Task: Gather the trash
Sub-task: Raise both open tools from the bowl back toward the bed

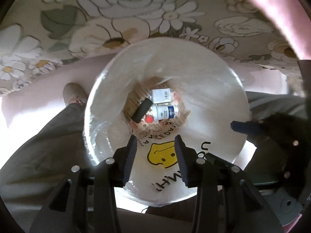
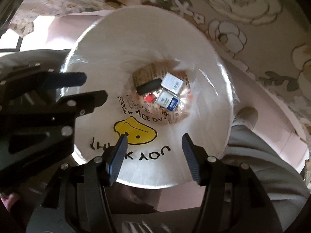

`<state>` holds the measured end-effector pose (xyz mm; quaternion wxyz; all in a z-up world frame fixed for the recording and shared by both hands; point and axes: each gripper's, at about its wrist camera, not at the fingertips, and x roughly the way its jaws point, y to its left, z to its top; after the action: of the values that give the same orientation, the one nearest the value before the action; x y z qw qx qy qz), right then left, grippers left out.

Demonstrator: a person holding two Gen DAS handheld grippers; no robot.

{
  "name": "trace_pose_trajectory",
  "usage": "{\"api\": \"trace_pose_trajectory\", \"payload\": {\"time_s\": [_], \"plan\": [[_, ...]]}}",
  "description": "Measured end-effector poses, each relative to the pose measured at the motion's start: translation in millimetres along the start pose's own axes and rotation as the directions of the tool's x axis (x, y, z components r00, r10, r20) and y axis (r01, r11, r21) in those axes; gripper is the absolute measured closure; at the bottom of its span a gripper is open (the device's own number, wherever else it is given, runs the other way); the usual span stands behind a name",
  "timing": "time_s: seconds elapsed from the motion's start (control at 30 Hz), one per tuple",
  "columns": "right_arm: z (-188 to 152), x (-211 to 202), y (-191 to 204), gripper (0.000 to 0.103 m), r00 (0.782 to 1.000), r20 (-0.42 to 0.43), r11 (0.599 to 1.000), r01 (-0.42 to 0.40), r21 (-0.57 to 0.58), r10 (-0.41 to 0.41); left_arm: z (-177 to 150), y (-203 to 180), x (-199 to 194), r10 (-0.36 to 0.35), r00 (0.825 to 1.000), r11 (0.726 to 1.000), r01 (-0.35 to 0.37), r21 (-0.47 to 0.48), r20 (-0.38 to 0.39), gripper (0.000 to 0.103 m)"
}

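Trash in our white bag [image 1: 213,89]: jar [image 1: 164,112], box [image 1: 161,95], black tube [image 1: 141,110], our left claw [image 1: 155,145] and right claw [image 2: 154,141] both parted, empty, above bag mouth.

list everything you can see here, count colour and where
plastic bag: 1, white with a yellow smiley and black lettering, held open below both claws
box: 1, white with a barcode, at the bag's bottom
jar: 1, white with a blue label, beside the box
black cylinder: 1, black, left of the jar
red item: 1, red, partly hidden beneath the others
floral fabric: 1, beige with white flowers, behind the bag
shoe: 1, light, on the pale floor left of the bag
trouser leg: grey
left claw: 1, black, open, empty
right claw: 1, black, open, empty
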<state>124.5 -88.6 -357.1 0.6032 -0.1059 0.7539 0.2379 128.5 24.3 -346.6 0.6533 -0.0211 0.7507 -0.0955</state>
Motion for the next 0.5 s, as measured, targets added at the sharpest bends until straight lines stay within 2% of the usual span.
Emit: {"api": "trace_pose_trajectory", "payload": {"time_s": [0.13, 0.23, 0.4, 0.5], "plan": [[-8.5, -23.8, 5.8, 0.044, 0.999, 0.043, 0.999, 0.013, -0.032, -0.012, -11.7, 2.7, -24.7, 0.021, 0.999, 1.000, -0.022, 0.021, 0.045, 0.061], [-17.0, -47.2, 8.2, 0.044, 0.996, 0.090, 0.998, 0.028, -0.049, -0.024, -21.2, 0.9, -45.7, 0.065, 0.993, 0.996, -0.071, 0.052, 0.101, 0.061], [-33.5, -89.4, 6.1, 0.044, 0.984, 0.176, 0.997, 0.045, -0.059, -0.034, -34.7, -4.6, -89.3, 0.115, 0.973, 0.990, -0.129, 0.059, 0.199, 0.061], [-44.3, -118.9, 5.1, 0.044, 0.964, 0.257, 0.995, 0.078, -0.060, -0.060, -39.0, -12.2, -115.3, 0.111, 0.960, 0.989, -0.134, 0.071, 0.258, 0.060]]}}
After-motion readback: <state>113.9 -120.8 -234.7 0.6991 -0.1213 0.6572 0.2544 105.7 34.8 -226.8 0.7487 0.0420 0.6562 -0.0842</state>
